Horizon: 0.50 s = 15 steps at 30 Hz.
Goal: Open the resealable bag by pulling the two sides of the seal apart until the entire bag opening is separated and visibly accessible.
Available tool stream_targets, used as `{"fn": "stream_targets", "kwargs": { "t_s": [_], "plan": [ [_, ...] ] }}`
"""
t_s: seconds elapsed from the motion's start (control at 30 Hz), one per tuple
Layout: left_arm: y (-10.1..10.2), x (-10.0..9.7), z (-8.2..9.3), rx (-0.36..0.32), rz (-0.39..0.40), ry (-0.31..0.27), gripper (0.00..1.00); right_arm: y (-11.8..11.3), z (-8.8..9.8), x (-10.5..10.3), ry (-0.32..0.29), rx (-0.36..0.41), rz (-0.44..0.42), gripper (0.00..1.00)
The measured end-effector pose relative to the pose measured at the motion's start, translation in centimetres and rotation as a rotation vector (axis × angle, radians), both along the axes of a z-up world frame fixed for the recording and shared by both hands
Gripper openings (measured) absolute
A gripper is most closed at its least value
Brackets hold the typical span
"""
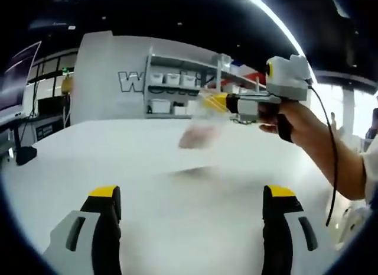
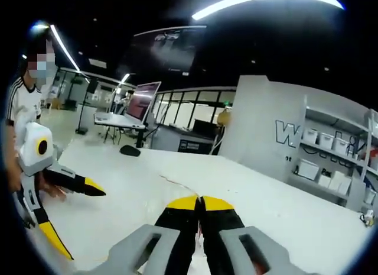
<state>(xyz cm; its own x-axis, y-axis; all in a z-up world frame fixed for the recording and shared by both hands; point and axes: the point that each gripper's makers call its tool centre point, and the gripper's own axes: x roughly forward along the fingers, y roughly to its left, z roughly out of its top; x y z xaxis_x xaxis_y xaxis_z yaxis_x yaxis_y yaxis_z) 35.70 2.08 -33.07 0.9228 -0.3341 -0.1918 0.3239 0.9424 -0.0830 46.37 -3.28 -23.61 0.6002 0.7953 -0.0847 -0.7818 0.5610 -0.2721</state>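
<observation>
Bag up in the air over the white bench [image 1: 118,162]

The right tongs [image 1: 214,101] are pinched tight on the clear bag [image 1: 204,124], which hangs blurry above the bench. The left tongs [image 1: 192,195] are wide open and hold nothing.

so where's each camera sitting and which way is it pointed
Left gripper view: rides on the left gripper, looking over the white table toward the shelves; its own jaws stand apart at the bottom, and the person's hand holds the right gripper shut on a clear bag above the table.
Right gripper view: rides on the right gripper, jaws together, facing the table and back wall; the left gripper and person's hand enter from the left.
Shared: table, shelves, each other's gripper.
</observation>
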Motion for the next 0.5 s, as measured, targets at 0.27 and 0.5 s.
{"fn": "stream_targets", "kwargs": {
  "t_s": [0.27,0.5],
  "plan": [
    [0.1,0.7,0.4,0.007,0.003,-0.008,1.0,0.0,0.0,1.6,0.032,0.024,-0.009,0.0],
    [0.3,0.6,-0.5,0.02,0.006,0.017,1.0,0.1,-0.4,2.1,0.042,0.023,-0.008,0.0]
  ]
}}
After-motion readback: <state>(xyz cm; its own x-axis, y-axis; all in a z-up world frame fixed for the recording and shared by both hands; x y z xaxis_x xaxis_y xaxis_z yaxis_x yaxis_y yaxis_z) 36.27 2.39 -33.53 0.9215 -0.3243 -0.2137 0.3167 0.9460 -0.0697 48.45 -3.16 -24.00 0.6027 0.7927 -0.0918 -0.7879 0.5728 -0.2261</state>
